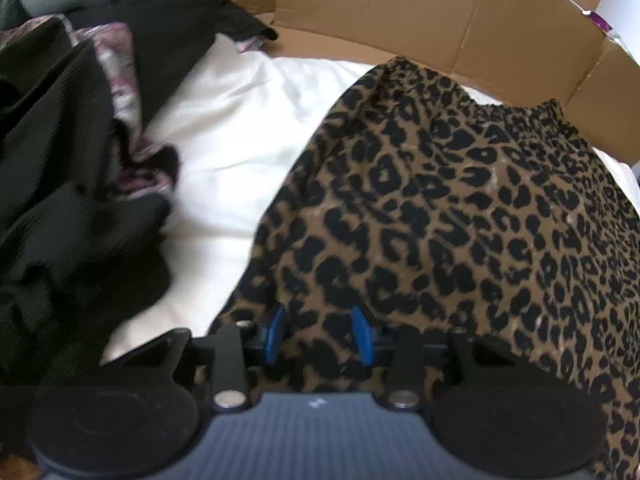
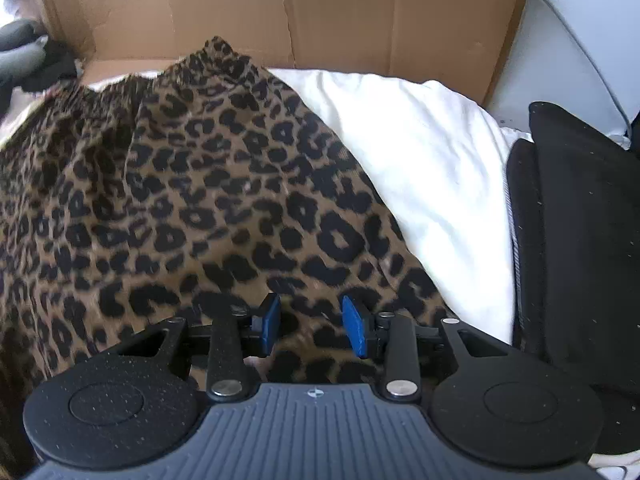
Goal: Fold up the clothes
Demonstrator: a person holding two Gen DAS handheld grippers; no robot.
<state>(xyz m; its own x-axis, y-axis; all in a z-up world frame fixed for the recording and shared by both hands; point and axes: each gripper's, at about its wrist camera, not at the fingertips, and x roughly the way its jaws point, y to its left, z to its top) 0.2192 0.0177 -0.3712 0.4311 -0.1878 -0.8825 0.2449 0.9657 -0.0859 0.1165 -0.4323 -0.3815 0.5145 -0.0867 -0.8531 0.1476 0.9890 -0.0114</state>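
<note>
A leopard-print garment [image 1: 460,208] lies spread on white bedding [image 1: 232,140], its gathered waistband at the far end near the cardboard. My left gripper [image 1: 320,334] hovers over the near left part of the cloth, blue pads apart, and printed fabric shows in the gap between them. In the right wrist view the same garment [image 2: 180,200] fills the left and middle. My right gripper [image 2: 311,326] stands over its near right edge, pads likewise apart with fabric showing between them. Neither pair of pads visibly presses the cloth.
A pile of black and floral clothes [image 1: 60,200] lies to the left on the bedding. Flattened cardboard [image 1: 400,12] [image 2: 320,8] stands behind the garment. A dark folded item [image 2: 580,220] sits at the right edge, with white bedding [image 2: 432,168] between it and the garment.
</note>
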